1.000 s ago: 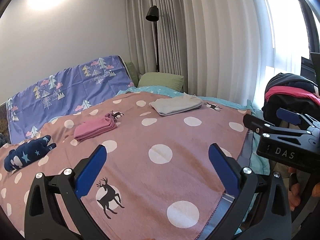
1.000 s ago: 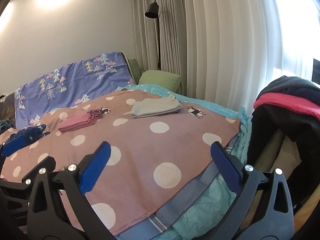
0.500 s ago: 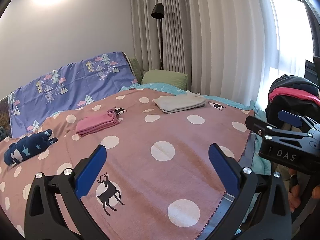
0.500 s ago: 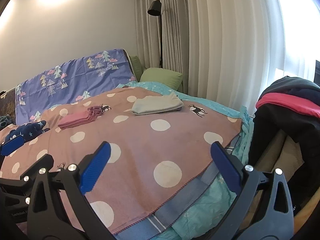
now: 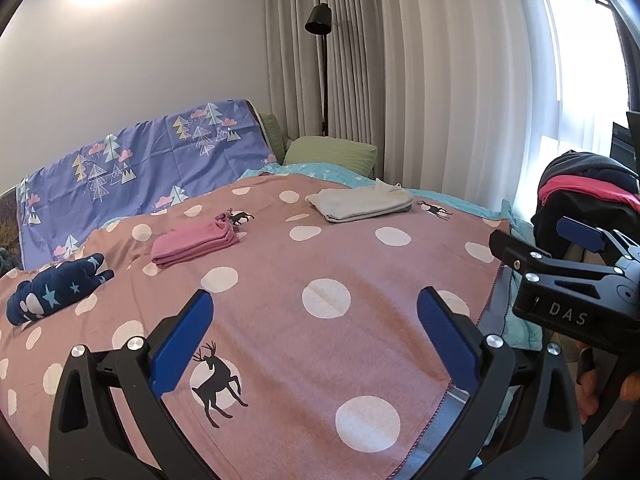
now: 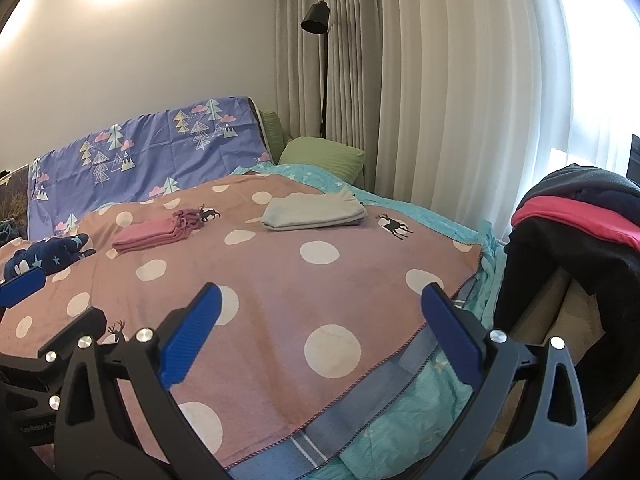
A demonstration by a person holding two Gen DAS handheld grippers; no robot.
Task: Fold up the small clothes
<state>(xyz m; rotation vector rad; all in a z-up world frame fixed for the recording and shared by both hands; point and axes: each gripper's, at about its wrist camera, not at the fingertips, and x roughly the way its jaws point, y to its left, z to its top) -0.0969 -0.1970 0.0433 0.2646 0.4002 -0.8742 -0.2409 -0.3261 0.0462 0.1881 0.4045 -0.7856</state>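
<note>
Left gripper (image 5: 316,334): jaws spread wide, nothing between the blue pads, held above the near part of the bed. Right gripper (image 6: 320,330): likewise spread wide and empty, held near the bed's right-hand edge.

Task items, all lying on the dotted pink blanket (image 5: 360,264) toward its far half:
- pink folded garment (image 5: 194,242), flat, left of centre, just beside a printed deer;
- grey folded garment (image 5: 360,204), flat, right of centre near the far edge;
- navy star-print garment (image 5: 56,290), bunched, at the far left, well apart from the other two.
The three pieces do not touch one another.

Edges and room: the broad near-centre of the blanket is bare between the grippers and the garments. The blanket's right edge falls over a turquoise sheet (image 6: 420,412); a blue band (image 6: 368,392) runs along its near hem. Beside that edge stands a pile of dark and red clothing (image 6: 580,224), close to the right gripper. Beyond the bed: a purple tree-print cover (image 5: 132,164), a green pillow (image 5: 332,152), a black floor lamp (image 5: 320,24) and pale curtains (image 5: 440,80).

Obscured: what the clothing pile rests on cannot be told. In the left wrist view the right gripper's body is cut off at the frame edge, with fingers of the holding hand (image 5: 592,388) partly showing below it. The navy garment's type is not discernible.
</note>
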